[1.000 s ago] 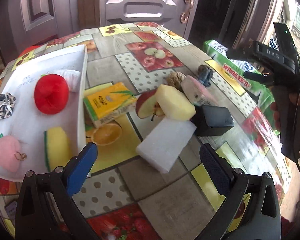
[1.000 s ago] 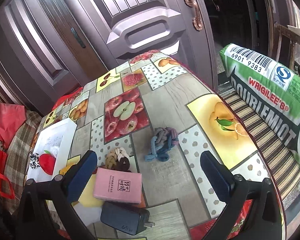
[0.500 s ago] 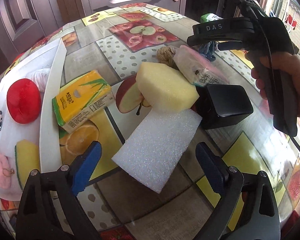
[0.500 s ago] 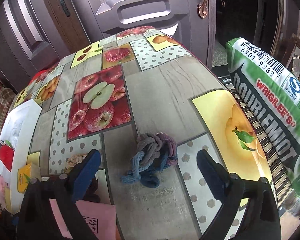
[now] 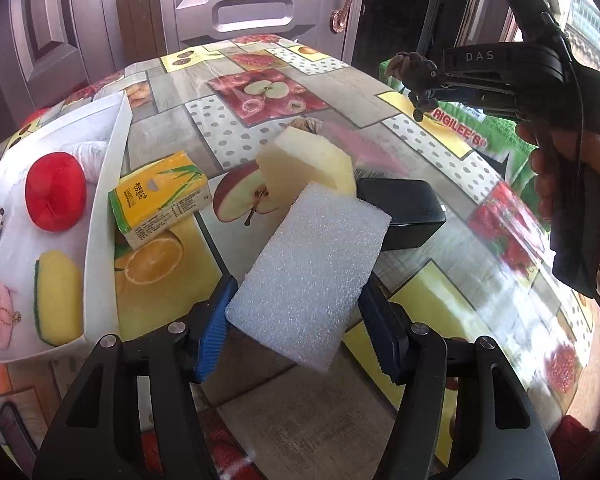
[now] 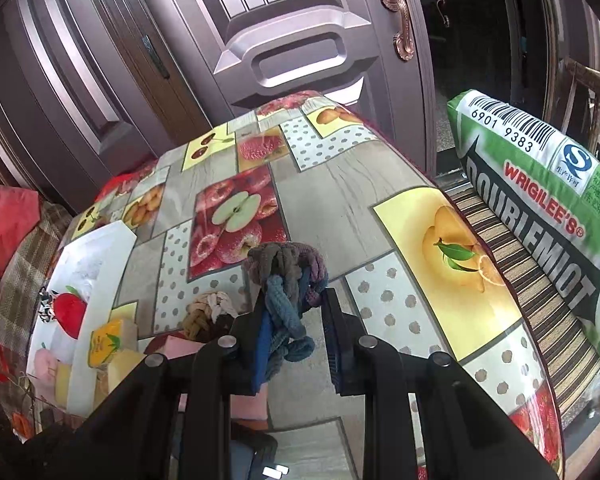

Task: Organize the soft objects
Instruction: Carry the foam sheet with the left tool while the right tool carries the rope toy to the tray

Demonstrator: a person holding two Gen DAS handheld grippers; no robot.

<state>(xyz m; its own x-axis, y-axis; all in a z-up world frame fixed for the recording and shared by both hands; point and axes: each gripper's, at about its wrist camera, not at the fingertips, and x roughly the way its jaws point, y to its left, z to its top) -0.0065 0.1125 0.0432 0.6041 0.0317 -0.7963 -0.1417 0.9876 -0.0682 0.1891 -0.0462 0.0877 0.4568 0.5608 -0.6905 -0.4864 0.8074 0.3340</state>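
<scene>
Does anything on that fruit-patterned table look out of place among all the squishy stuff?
Yes: the black charger block beside the yellow sponge looks hard, unlike the soft things. The white foam slab sits tilted only because the left claw grips it. Nothing looks spilled or damaged.

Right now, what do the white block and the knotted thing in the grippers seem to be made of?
White block in the left gripper: probably plastic packing foam, matte, with a grainy, sparkling cell surface. Knotted bundle in the right gripper: seemingly chenille-like fabric loops, fuzzy and dull, in blue, grey and purple strands.
</scene>
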